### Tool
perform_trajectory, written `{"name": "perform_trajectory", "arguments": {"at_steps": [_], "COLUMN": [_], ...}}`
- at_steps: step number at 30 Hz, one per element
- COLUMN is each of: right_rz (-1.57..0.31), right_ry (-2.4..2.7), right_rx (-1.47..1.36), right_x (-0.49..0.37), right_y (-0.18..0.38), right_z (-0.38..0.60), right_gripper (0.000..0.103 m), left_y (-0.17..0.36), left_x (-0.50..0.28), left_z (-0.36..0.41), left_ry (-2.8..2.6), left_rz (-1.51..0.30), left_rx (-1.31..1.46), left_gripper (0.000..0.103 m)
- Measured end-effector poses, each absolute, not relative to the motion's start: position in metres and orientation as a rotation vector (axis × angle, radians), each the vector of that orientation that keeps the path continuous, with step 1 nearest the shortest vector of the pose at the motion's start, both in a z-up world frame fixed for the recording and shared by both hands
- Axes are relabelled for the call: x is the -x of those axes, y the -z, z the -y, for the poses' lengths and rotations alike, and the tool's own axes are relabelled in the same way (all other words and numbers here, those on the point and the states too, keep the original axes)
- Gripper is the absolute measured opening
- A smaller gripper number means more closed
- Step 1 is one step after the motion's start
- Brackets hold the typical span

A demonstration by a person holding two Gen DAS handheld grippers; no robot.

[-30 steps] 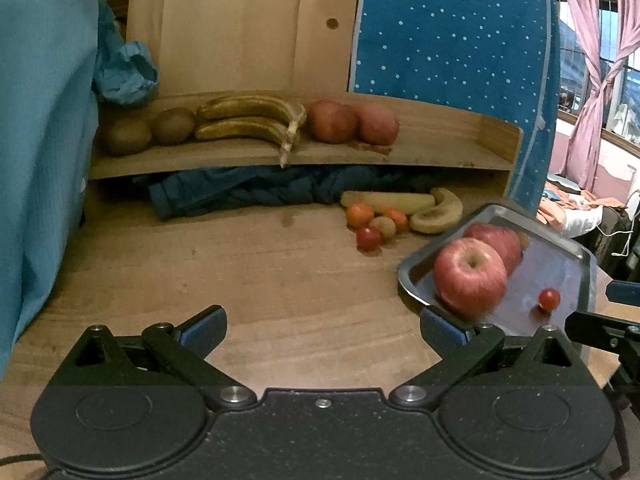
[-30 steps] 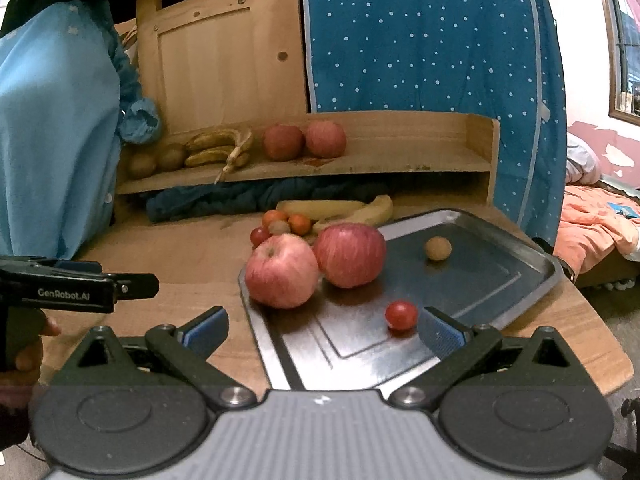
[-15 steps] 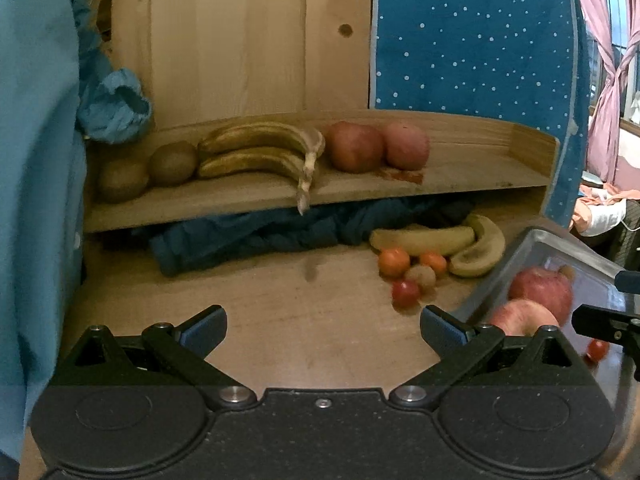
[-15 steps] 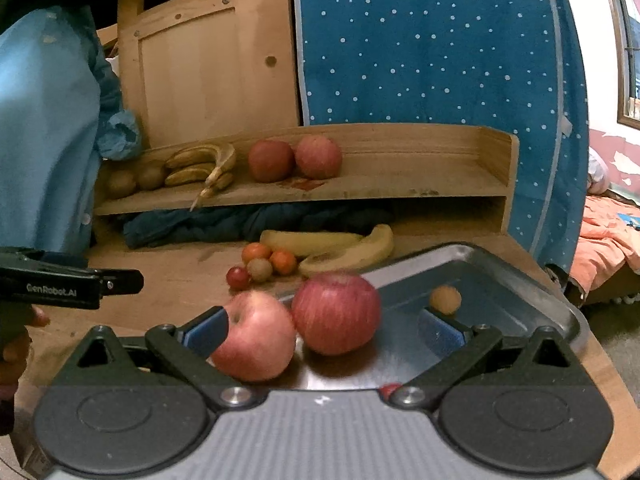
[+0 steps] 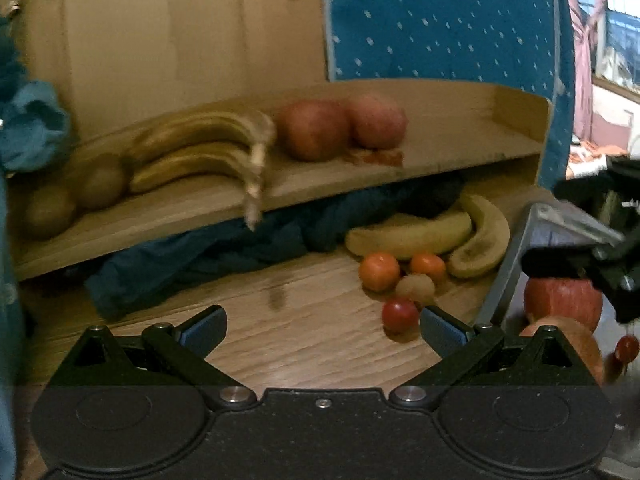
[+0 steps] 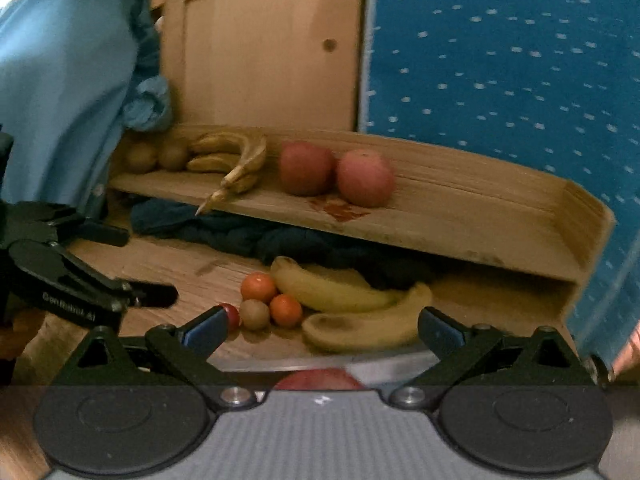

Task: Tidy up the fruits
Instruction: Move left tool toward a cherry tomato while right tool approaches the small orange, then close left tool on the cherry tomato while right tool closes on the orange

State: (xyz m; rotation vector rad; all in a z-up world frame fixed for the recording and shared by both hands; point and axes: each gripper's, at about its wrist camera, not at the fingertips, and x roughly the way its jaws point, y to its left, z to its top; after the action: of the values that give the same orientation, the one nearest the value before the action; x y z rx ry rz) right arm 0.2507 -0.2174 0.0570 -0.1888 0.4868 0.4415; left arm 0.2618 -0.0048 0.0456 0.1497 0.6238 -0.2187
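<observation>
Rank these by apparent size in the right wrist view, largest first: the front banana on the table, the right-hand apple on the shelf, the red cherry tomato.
1. Front banana, though it lies nearer the camera.
2. Right-hand apple on the shelf.
3. Cherry tomato, partly hidden behind the right gripper finger.

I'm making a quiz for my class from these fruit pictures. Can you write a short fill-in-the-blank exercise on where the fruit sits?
1. The two red apples on the wooden shelf sit to the ____ of the banana bunch.
2. The two loose bananas lie on the table, ____ the shelf.
3. Both the left gripper and the right gripper are ____.
4. The number of small orange fruits on the table is ____.

Missing words: right; below; open; two
</observation>
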Motion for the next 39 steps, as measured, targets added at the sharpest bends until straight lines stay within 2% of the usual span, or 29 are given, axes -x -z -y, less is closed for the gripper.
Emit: {"name": "perform_trajectory", "arguments": {"at_steps": [3, 8, 15, 21, 25, 27, 29, 33, 36, 37, 38, 39], "right_rz": [-0.511, -0.546, -0.576, -0.611, -0.641, -0.654, -0.668, -0.671, -0.669, -0.671, -0.681, -0.689], "right_ry": [-0.498, -0.566, -0.661, -0.694, -0.711, -0.707, -0.705, -0.695, -0.689, -0.688, -0.695, -0.698], "right_rx": [0.210, 0.245, 0.342, 0.425, 0.457, 0.473, 0.481, 0.503, 0.515, 0.517, 0.514, 0.511], "right_x": [-0.266, -0.286, -0.298, -0.310, -0.316, -0.318, -0.319, -0.319, -0.318, -0.318, -0.319, -0.319], "right_y": [-0.057, -0.054, -0.051, -0.049, -0.044, -0.041, -0.038, -0.035, -0.033, -0.033, -0.032, -0.031], "right_z": [0.214, 0.205, 0.191, 0.182, 0.177, 0.175, 0.173, 0.169, 0.167, 0.167, 0.166, 0.166], "right_gripper": [0.102, 0.092, 0.091, 0.080, 0.061, 0.059, 0.053, 0.052, 0.051, 0.048, 0.040, 0.040], "left_y": [-0.038, -0.029, -0.023, -0.021, -0.018, -0.017, -0.017, -0.018, -0.019, -0.019, -0.019, -0.020], "left_x": [-0.269, -0.278, -0.290, -0.298, -0.302, -0.303, -0.304, -0.306, -0.305, -0.305, -0.304, -0.303], "left_z": [0.008, 0.010, 0.019, 0.021, 0.022, 0.022, 0.023, 0.024, 0.024, 0.024, 0.022, 0.021], "left_ry": [0.245, 0.295, 0.358, 0.401, 0.434, 0.452, 0.465, 0.483, 0.475, 0.469, 0.463, 0.458], "left_rz": [-0.652, -0.682, -0.692, -0.697, -0.713, -0.714, -0.710, -0.708, -0.711, -0.712, -0.713, -0.715], "left_rx": [-0.156, -0.161, -0.195, -0.198, -0.195, -0.182, -0.182, -0.167, -0.156, -0.152, -0.147, -0.141], "left_gripper": [0.102, 0.102, 0.095, 0.079, 0.061, 0.054, 0.044, 0.028, 0.027, 0.027, 0.027, 0.027]}}
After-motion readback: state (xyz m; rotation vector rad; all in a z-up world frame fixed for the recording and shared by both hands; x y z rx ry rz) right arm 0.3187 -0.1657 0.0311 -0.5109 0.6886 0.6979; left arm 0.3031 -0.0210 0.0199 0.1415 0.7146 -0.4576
